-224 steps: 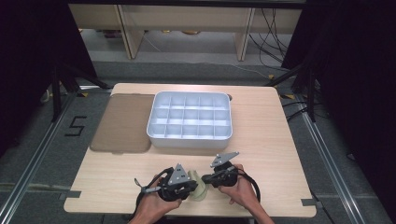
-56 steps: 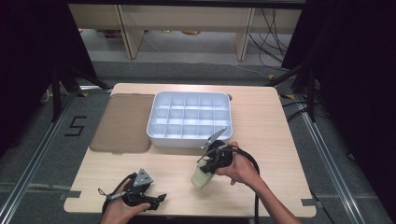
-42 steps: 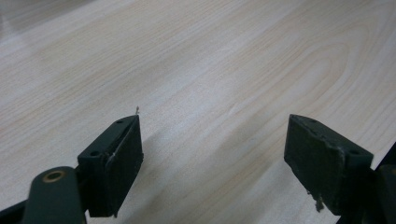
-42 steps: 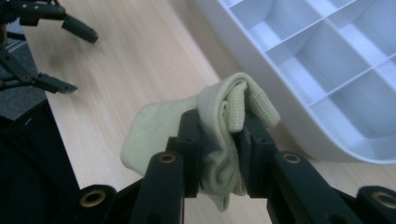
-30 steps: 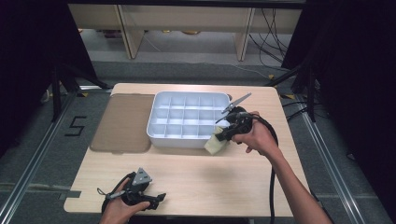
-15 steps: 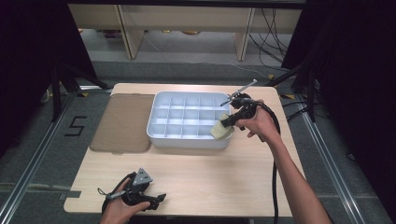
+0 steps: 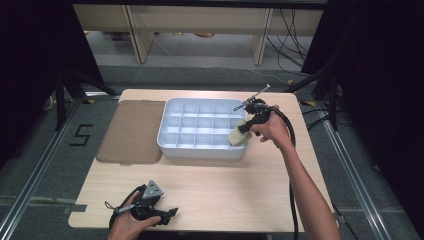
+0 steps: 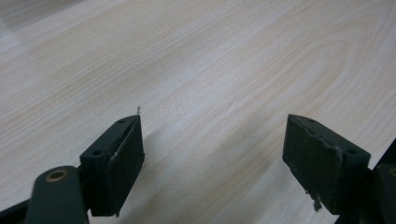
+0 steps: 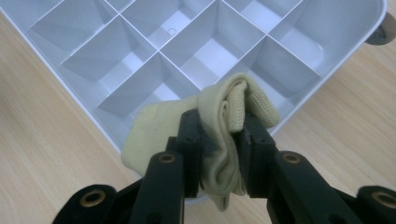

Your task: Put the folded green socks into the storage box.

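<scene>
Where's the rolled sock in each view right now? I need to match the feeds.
High view: the rolled sock is right of centre, held by the right gripper over the near right corner of the white divided tray.
Right gripper view: sock bottom centre, clamped.
Shared landmark: the tray.

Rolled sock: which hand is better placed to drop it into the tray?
Right. The right tool is already clamped on the rolled sock over a corner cell of the white divided tray; the left tool rests open and empty at the table's near edge.
</scene>
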Demonstrator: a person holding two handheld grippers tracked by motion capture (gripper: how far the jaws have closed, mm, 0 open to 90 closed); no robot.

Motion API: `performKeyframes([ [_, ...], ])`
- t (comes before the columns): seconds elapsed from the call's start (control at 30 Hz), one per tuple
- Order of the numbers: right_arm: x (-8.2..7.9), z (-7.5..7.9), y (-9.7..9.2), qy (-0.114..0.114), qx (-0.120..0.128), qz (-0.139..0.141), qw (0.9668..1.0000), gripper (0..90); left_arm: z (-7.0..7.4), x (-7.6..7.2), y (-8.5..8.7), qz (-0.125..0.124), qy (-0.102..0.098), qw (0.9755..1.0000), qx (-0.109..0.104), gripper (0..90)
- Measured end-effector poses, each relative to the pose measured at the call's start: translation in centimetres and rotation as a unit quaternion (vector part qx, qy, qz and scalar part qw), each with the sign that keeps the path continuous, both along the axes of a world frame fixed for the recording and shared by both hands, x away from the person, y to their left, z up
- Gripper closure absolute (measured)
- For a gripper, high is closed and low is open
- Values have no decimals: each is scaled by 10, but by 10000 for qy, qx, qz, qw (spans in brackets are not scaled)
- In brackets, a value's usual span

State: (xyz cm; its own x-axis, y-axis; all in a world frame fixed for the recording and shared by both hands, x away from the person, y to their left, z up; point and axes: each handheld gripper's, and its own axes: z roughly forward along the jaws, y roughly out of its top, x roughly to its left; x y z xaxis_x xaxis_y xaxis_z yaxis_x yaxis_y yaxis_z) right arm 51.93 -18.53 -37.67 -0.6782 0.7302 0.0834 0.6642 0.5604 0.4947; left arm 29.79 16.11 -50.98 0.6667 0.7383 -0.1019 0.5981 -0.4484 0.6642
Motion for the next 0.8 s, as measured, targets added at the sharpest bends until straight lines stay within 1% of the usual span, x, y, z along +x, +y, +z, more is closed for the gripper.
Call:
performKeyframes([
  [0.03, 1, -2, 1, 21, -8, 4, 10000, 735, 0, 0, 0, -3, -4, 10000, 1, 201],
  [0.1, 4, -6, 3, 64, -115, -5, 9999, 735, 0, 0, 0, 4, -8, 10000, -8, 201],
  [0.27, 10, -16, 6, 68, -288, 34, 9996, 734, 0, 0, 0, -10, 7, 10000, 2, 201],
  [0.3, 10, -16, 6, 68, -288, 34, 9996, 734, -1, 0, 0, -18, 6, 10000, 9, 201],
  [0.33, 10, -17, 7, 83, -292, 27, 9995, 734, 0, 0, 0, -87, -28, 10000, 36, 201],
  [0.37, 10, -19, 7, 73, -329, 52, 9994, 734, 0, 0, 0, -121, -19, 9999, 46, 201],
  [0.4, 10, -22, 8, 118, -366, -3, 9993, 734, 0, 0, 0, -110, -22, 9999, 34, 201],
  [0.43, 10, -22, 8, 118, -366, -3, 9993, 734, 0, 0, 0, -100, -27, 9999, 32, 201],
  [0.47, 11, -24, 8, 109, -442, -1, 9990, 734, 0, 0, 0, -118, -36, 9999, 44, 202],
  [0.5, 12, -27, 8, 70, -440, 84, 9990, 734, 0, 0, 0, -88, -38, 9999, 69, 201],
  [0.53, 11, -28, 8, 35, -455, 85, 9989, 734, 0, 0, 0, -102, -23, 9999, 36, 202],
  [0.57, 11, -30, 8, 10, -465, 106, 9989, 734, 0, 0, 0, -128, -27, 9999, 48, 202],
  [0.6, 9, -30, 10, 70, -540, 39, 9985, 734, 0, 0, 0, -85, -25, 10000, 28, 202],
  [0.63, 9, -30, 10, 70, -540, 39, 9985, 734, 0, 0, 0, -87, -37, 9999, 66, 202],
  [0.67, 9, -32, 13, 104, -625, 88, 9980, 734, -1, 1, 0, -111, -39, 9999, 81, 202],
  [0.8, 8, -35, 16, 78, -723, 115, 9973, 735, -1, 0, 0, -64, -39, 10000, 59, 202],
])
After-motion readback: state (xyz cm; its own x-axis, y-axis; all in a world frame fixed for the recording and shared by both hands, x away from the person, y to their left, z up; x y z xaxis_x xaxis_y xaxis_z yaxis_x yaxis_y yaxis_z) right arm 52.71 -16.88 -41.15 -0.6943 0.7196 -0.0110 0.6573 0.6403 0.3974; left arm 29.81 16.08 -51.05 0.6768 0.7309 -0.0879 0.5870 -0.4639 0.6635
